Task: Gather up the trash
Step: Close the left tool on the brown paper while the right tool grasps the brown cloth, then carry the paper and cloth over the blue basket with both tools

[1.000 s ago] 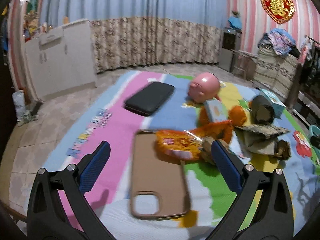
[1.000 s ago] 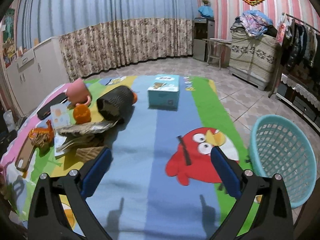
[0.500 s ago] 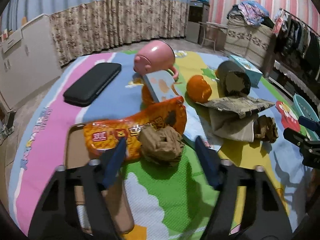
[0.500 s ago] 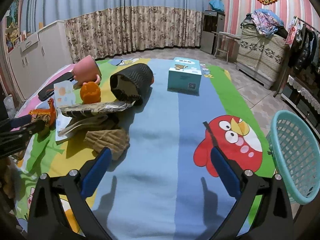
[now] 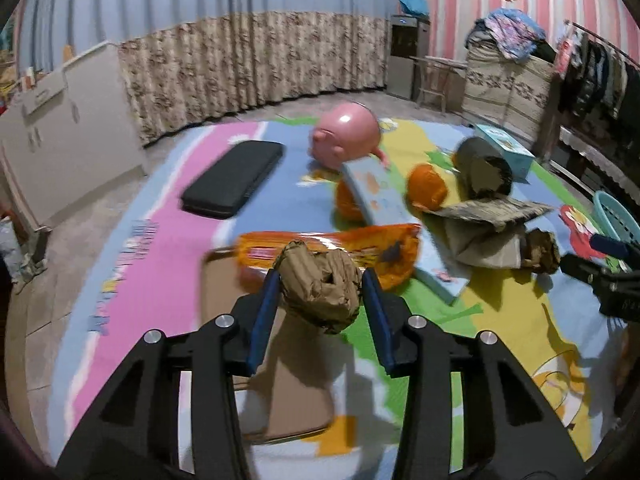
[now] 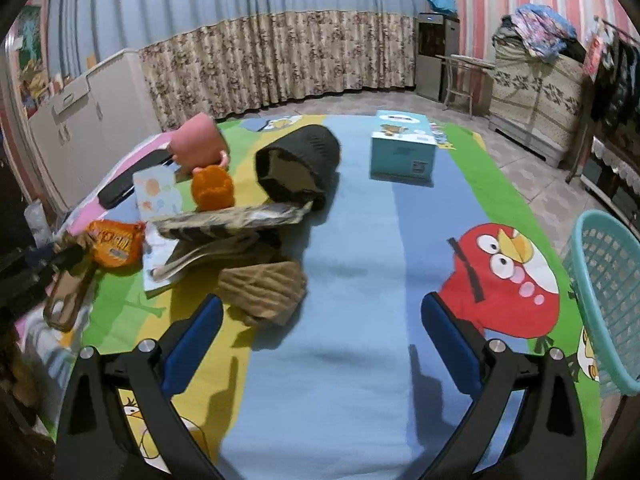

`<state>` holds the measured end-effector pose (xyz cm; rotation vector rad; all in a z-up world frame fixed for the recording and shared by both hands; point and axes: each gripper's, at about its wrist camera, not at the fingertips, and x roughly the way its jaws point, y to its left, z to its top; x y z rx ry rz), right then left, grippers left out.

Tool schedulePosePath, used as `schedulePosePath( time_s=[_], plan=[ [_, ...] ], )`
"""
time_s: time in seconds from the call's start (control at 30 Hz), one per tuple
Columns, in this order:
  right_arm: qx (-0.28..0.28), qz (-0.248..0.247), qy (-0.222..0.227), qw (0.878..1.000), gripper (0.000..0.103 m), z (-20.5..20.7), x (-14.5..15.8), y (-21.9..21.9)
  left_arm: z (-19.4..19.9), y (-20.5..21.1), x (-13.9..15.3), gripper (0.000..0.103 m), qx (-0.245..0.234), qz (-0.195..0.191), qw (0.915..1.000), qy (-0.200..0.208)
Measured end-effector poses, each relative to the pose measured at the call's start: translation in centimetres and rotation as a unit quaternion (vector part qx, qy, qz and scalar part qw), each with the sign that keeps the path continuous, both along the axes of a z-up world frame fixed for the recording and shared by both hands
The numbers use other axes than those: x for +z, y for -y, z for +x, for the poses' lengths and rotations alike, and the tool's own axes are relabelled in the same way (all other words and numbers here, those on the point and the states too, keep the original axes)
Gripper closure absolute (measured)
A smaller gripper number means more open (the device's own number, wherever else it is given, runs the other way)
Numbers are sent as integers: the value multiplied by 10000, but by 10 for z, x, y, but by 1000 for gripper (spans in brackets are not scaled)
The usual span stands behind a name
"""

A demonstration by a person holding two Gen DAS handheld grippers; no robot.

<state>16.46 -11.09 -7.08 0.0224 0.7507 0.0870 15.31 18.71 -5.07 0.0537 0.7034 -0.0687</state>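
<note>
We look out over the bright cartoon play mat (image 6: 360, 248) of soft foam, striped pink, blue, green and yellow, which carries everything here. At its right edge stands the teal plastic lattice basket (image 6: 608, 292), just beside the red bird printed on the mat. The flattened sheets of brown cardboard (image 5: 488, 220) lie in a pile near the middle, with the dark ribbed paper tube (image 6: 300, 164) behind them.

Our left gripper (image 5: 320, 292) tilts down toward the mat; its jaws have just been closing, and its blue pads now pinch the crumpled wad of brown paper (image 5: 320, 280) from both sides. That wad is creased and ridged, with a dark hollow in its face, and it sits in front of the orange plastic snack wrapper (image 5: 384, 248), above the tan phone case (image 5: 288, 392).

Our right gripper (image 6: 320, 320) also angles downward, its jaws spread wide with nothing between the pads. A second crumpled lump of brown corrugated paper (image 6: 264, 292) lies on the mat just ahead of its left finger, apart from it.
</note>
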Motion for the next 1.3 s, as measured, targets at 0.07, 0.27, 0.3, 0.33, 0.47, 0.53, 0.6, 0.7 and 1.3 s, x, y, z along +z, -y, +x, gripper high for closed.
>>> schedulePosePath(
  time_s=[0.07, 0.27, 0.3, 0.33, 0.47, 0.53, 0.6, 0.7, 1.3],
  plan=[
    [65, -112, -38, 9999, 6, 2, -3, -6, -1, -11, 3, 62, 148, 41, 9999, 63],
    [66, -12, -319, 9995, 9, 27, -11, -16, -4, -35, 11, 62, 430, 23, 9989, 184],
    [109, 19, -373, 9992, 18, 29, -13, -17, -5, -37, 13, 62, 481, 30, 9986, 197],
    [175, 39, -432, 9989, 23, 31, -15, -19, -5, -39, 14, 62, 514, 41, 9984, 209],
    [540, 264, -531, 9968, 51, 31, -18, -23, -7, -42, 20, 62, 664, 31, 9974, 293],
    [556, 282, -512, 9967, 52, 28, -16, -21, -6, -42, 22, 62, 722, -7, 9969, 305],
    [554, 281, -497, 9968, 54, 24, -12, -17, -6, -36, 26, 62, 758, -24, 9965, 339],
    [549, 219, -401, 9974, 54, 13, 0, -7, -9, -23, 33, 62, 709, -17, 9964, 459],
    [-889, 144, 813, 9926, 54, -52, 80, 174, -13, 147, 75, 62, -266, -155, 9947, 981]
  ],
)
